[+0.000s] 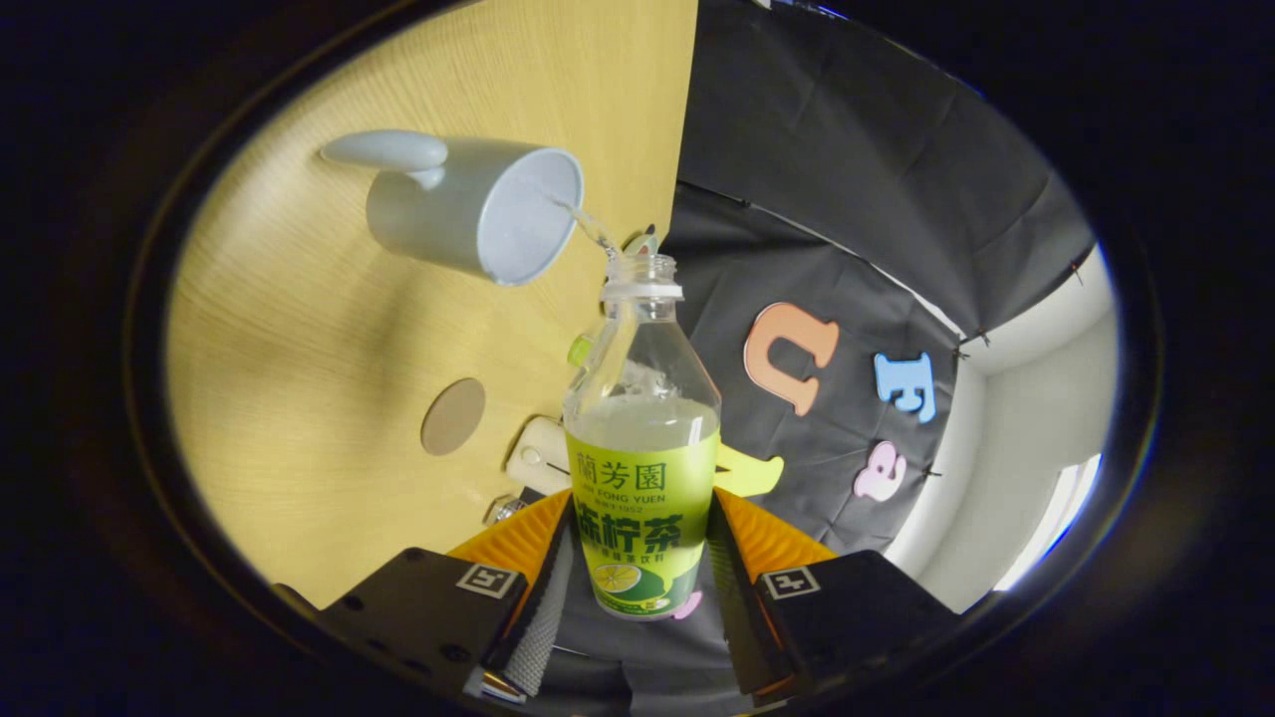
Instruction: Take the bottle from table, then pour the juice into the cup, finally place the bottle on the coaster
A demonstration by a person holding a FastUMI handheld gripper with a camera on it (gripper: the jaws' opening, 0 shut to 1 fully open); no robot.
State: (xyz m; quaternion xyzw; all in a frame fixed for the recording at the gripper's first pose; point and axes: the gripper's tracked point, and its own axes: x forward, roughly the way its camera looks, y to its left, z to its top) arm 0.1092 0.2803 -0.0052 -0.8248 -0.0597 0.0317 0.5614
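Our jaws (642,568) pinch the bottle (642,438) by its labelled lower half, one finger pressed to each side, as the whole scene rolls sideways around us. The uncapped bottle holds pale juice up to just above the label, with the shoulder and neck clear above that. From its open mouth a thin stream (588,227) arcs toward 10 o'clock and enters the cup (468,204), whose open rim faces the bottle's mouth; we see the cup's pale inside wall and its handle on the far side, at 10 o'clock from the rim. The cup stands on the wooden bench (329,329), which fills the ground from 7 to 12 o'clock of the bottle. The round coaster (453,415) lies flat on the bench at 9 o'clock of the bottle's waist, bare, well apart from the cup and near our fingers. Just beside the bottle, between it and the coaster, sits a small cream-coloured object (538,456) at the bench edge, and a small metal piece (504,509) lies just below it; what either is we cannot tell. A small green cap-like piece (580,350) peeps out behind the bottle's shoulder at 9 o'clock. Beyond the bottle, from 12 to 4 o'clock, hangs the booth's black cloth (847,169), with a pale wall (1036,408) at 3 o'clock.
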